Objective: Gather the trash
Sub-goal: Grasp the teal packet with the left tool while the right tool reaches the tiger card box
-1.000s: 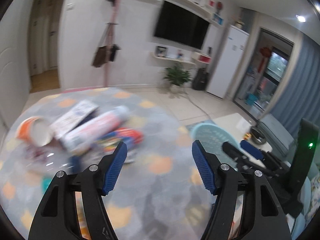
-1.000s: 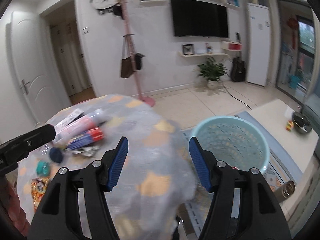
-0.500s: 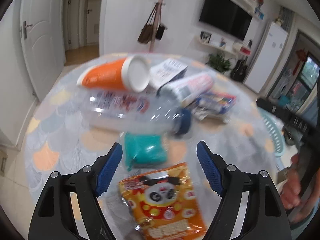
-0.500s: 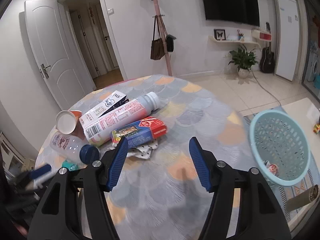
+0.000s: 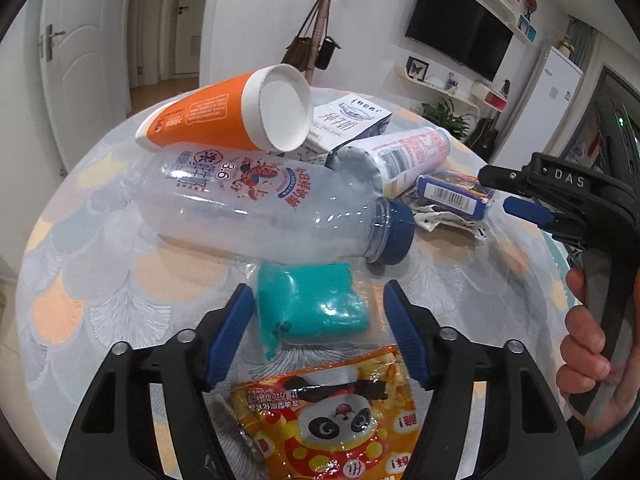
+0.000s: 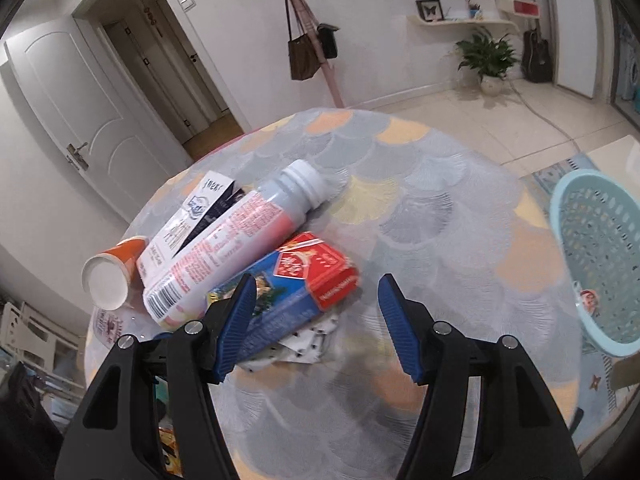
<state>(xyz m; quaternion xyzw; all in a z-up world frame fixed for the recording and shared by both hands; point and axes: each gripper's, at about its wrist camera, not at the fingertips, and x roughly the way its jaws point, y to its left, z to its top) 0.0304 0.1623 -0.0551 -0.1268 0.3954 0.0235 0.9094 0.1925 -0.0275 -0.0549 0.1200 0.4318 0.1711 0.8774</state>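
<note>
My left gripper (image 5: 318,312) is open, its fingers on either side of a teal wrapper (image 5: 316,304) on the round table. An orange panda snack bag (image 5: 332,412) lies under it. Beyond lie a clear bottle (image 5: 264,204), an orange paper cup (image 5: 232,114), a white-pink bottle (image 5: 404,152) and a blue-red box (image 5: 456,192). My right gripper (image 6: 314,312) is open, just above the blue-red box (image 6: 296,288), beside the white-pink bottle (image 6: 236,248). It also shows in the left wrist view (image 5: 520,196).
A light blue mesh basket (image 6: 596,256) stands off the table's right edge with a small item inside. A milk carton (image 6: 200,212) and a crumpled white wrapper (image 6: 308,344) lie among the trash. The patterned tablecloth (image 6: 440,220) covers the table.
Both grippers swung from the basket side toward the trash pile. The left one moved closer over the teal wrapper. The right one dropped close to the blue-red box.
</note>
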